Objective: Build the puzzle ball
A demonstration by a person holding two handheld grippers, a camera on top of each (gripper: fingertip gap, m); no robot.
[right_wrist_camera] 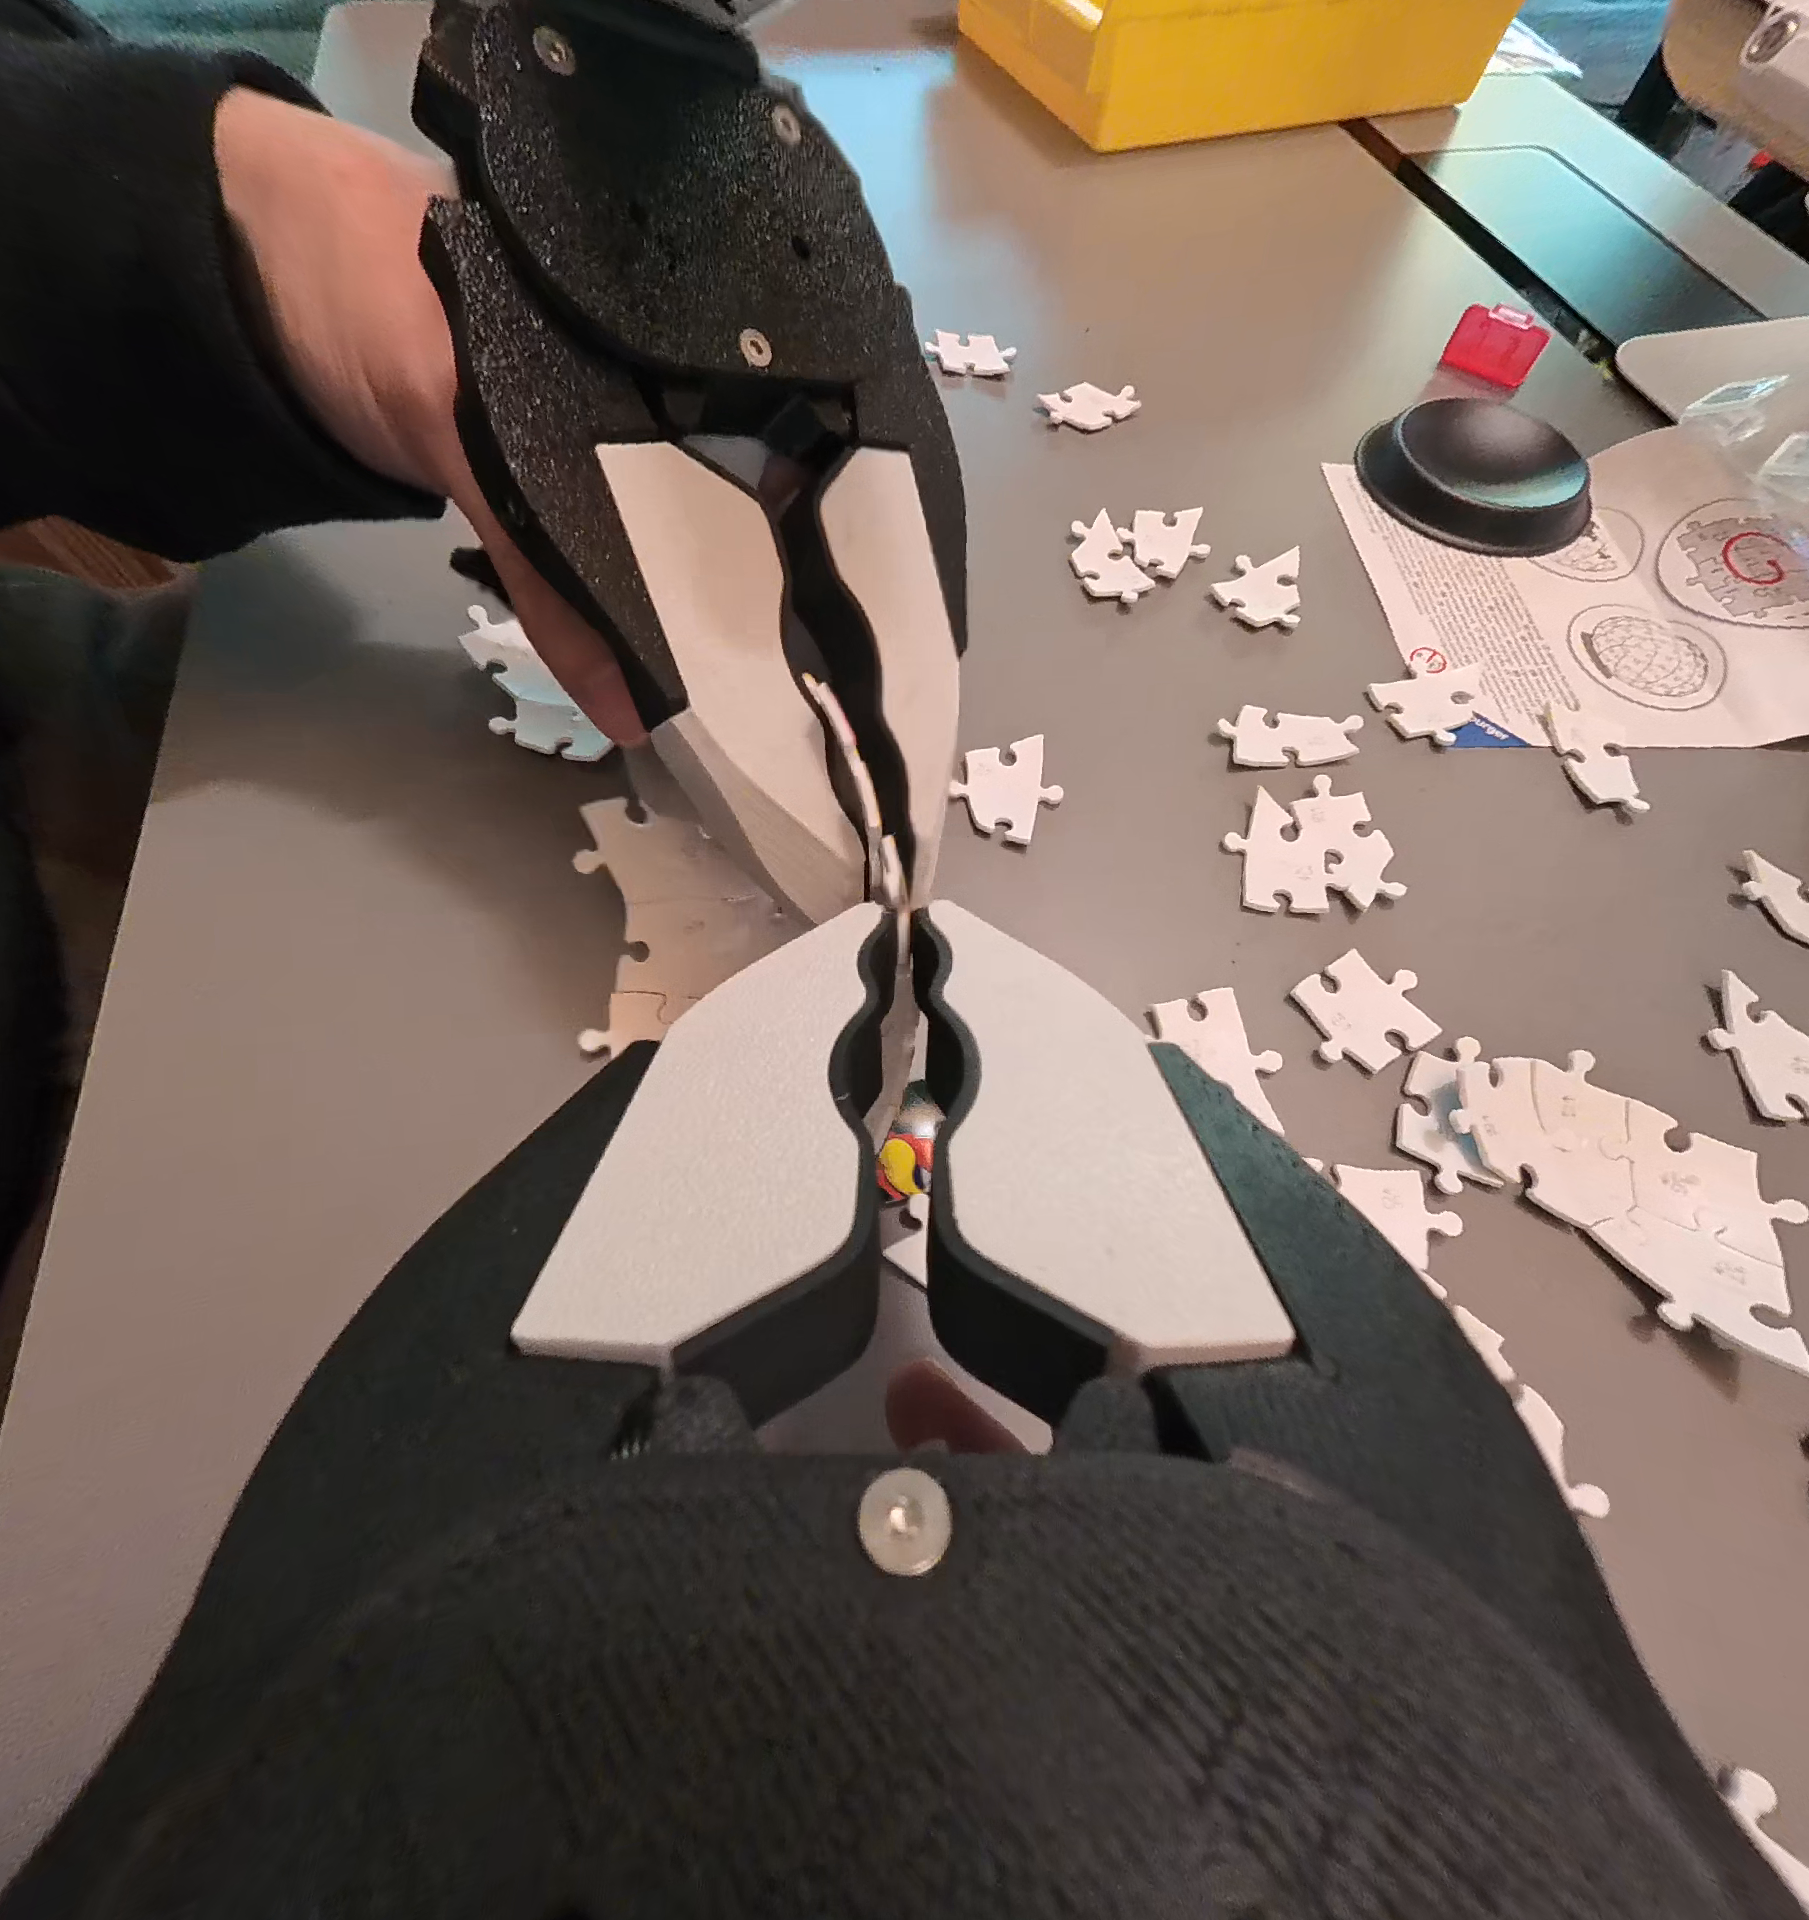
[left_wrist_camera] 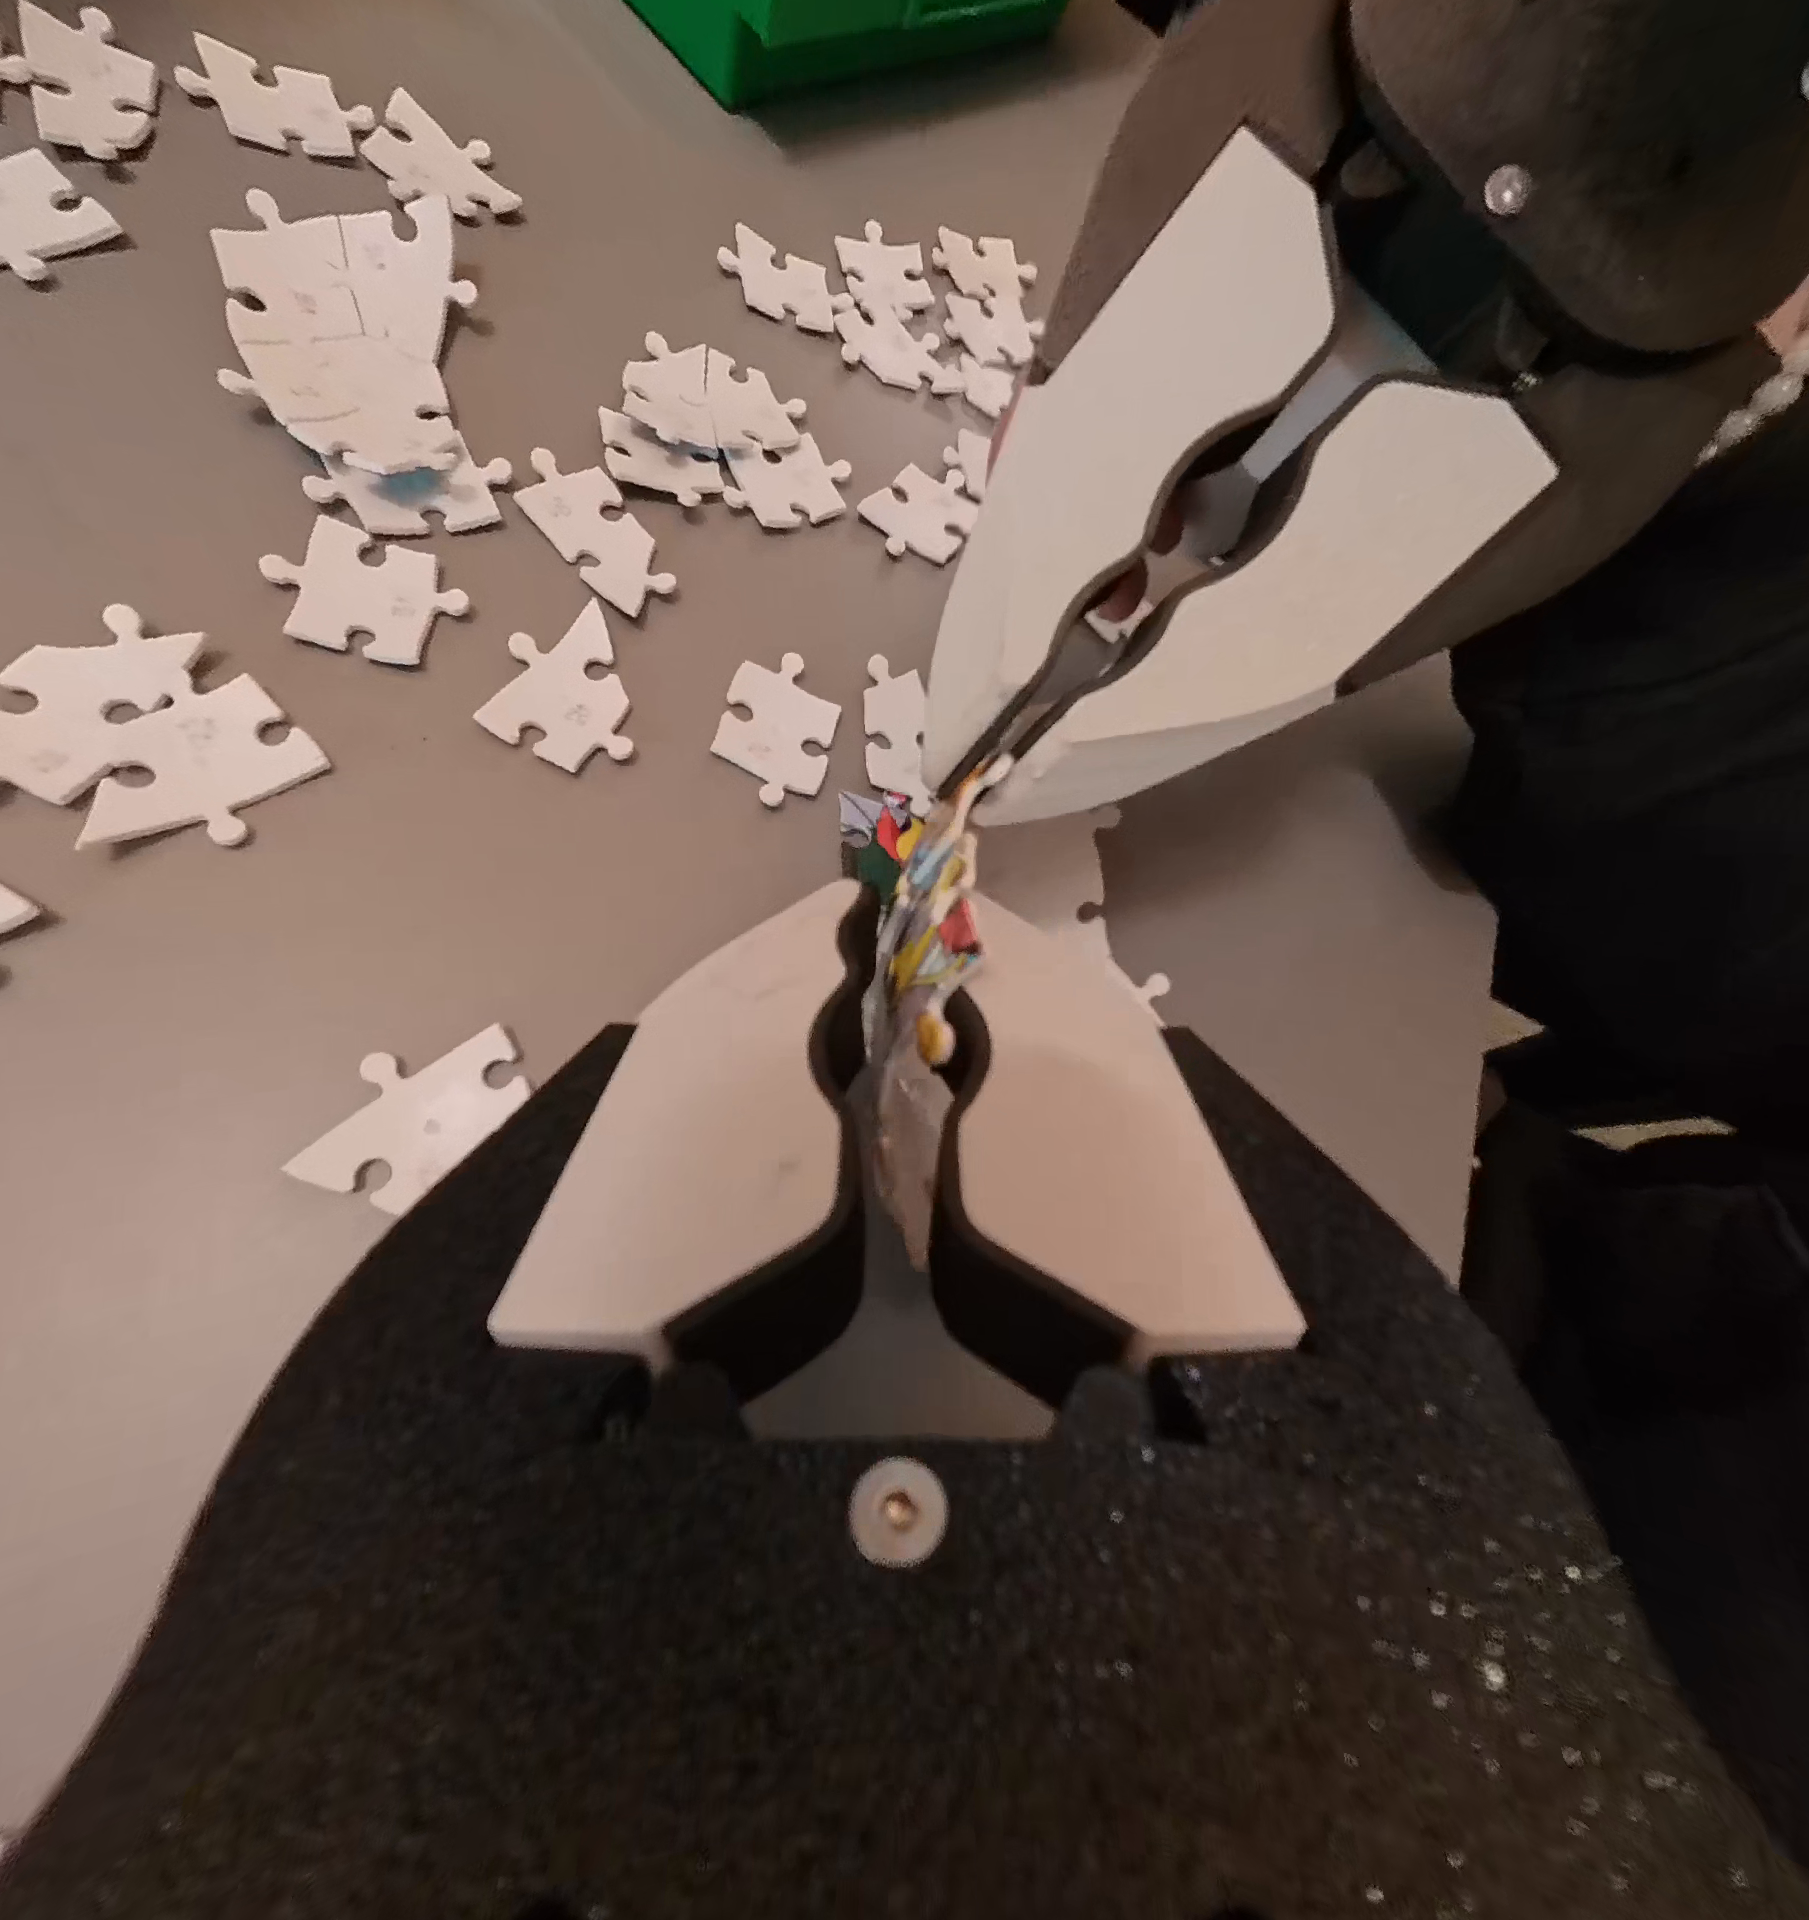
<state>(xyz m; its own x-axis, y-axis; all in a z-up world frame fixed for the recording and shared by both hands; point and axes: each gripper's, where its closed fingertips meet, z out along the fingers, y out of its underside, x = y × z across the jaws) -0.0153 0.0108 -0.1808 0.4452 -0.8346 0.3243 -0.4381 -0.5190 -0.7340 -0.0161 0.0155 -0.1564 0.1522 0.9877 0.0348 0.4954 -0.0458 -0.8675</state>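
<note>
In the left wrist view my left gripper (left_wrist_camera: 921,906) is shut on a colourful puzzle piece (left_wrist_camera: 926,971), held edge-on above the grey table (left_wrist_camera: 204,1039). My right gripper (left_wrist_camera: 967,792) comes in from the upper right, shut on a second piece (left_wrist_camera: 944,836). The two pieces touch edge to edge between the tips. In the right wrist view my right gripper (right_wrist_camera: 905,916) is shut on its piece (right_wrist_camera: 902,1013), and the left gripper (right_wrist_camera: 895,883), held in a hand, meets it tip to tip with its piece (right_wrist_camera: 846,769).
Several white face-down pieces lie scattered, with joined curved sections (left_wrist_camera: 339,332) (right_wrist_camera: 1648,1174) and one below the grippers (right_wrist_camera: 671,914). A green bin (left_wrist_camera: 858,42), a yellow bin (right_wrist_camera: 1243,62), a black dome stand (right_wrist_camera: 1471,478), an instruction sheet (right_wrist_camera: 1482,623) and a small red box (right_wrist_camera: 1492,343) are at the far side. Only a small space, under 4 cm, lies between the two pairs of fingers.
</note>
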